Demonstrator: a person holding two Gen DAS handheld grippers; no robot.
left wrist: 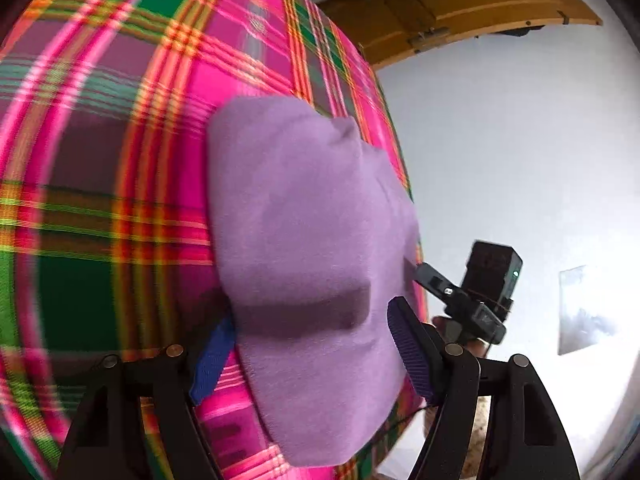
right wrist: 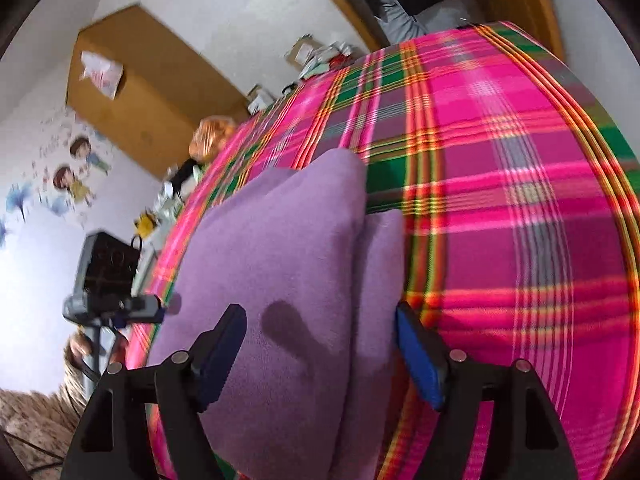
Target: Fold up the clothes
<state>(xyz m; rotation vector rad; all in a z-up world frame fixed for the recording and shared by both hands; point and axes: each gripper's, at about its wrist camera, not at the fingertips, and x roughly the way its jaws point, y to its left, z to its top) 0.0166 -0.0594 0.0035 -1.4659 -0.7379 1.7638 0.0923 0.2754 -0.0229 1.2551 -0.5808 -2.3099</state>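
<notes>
One purple garment [left wrist: 312, 240], folded, lies on the one plaid blanket [left wrist: 100, 160].

My left hand-held gripper [left wrist: 308, 360] and right hand-held gripper [right wrist: 320, 356] both spread wide over the garment, holding nothing. The right view alone shows cartoon wall stickers [right wrist: 72, 172] and a wooden cabinet [right wrist: 160, 92]; the left alone shows a pale sheet [left wrist: 580, 308] on the wall.

Home bedroom: plaid bedspread [right wrist: 500, 208], wardrobe [right wrist: 148, 92].
</notes>
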